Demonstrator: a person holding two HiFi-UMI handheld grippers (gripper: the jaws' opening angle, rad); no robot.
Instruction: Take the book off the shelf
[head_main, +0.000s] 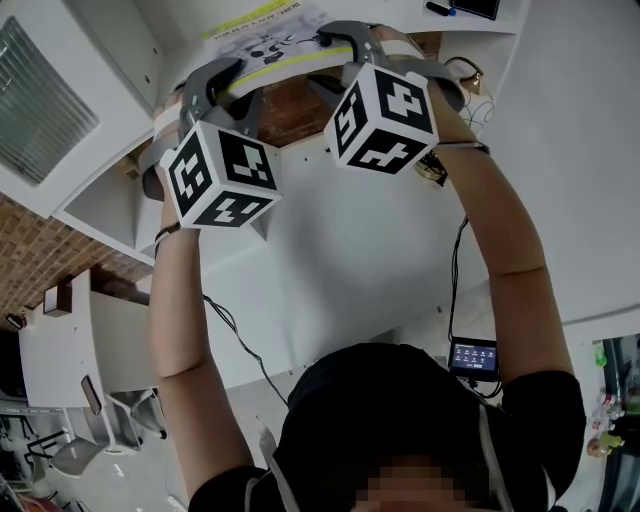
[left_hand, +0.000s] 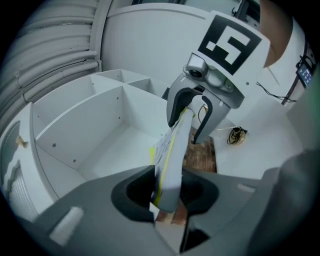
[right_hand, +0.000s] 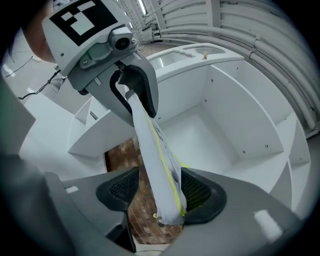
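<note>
Book (left_hand: 172, 160): thin, white cover w/ yellow stripe, held in the air betw. both grippers. It's out of the cubby, in front of the shelf, touching no board.

Nearest, left gripper view: left gripper (left_hand: 167, 194) at 6 o'clock is clenched on the book's lower edge, pads on both faces.

Right gripper view: right gripper (right_hand: 160, 192), also at 6 o'clock, has its jaws apart w/ the book betw. them. The book leans on the 3 o'clock pad. On the 9 o'clock side a gap shows brick floor (right_hand: 125, 160), so this one isn't squeezing.

Further out, each gripper sees the other at the book's far end, approx. 12 o'clock.

Beyond that is the white shelf (right_hand: 235, 120); its open compartment sits at 2–3 o'clock in the right gripper view.

Step, my read: lift-out is basically done and the book is clear of the shelf, w/ the hold being sorted betw. the two grippers.

Next move prob. needs the right gripper to either close properly or back off. Then the book can be carried away and set down. The cover is thin and looks floppy, so a one-ended hold may let it sag or twist. Keep it level, go slow.
</note>
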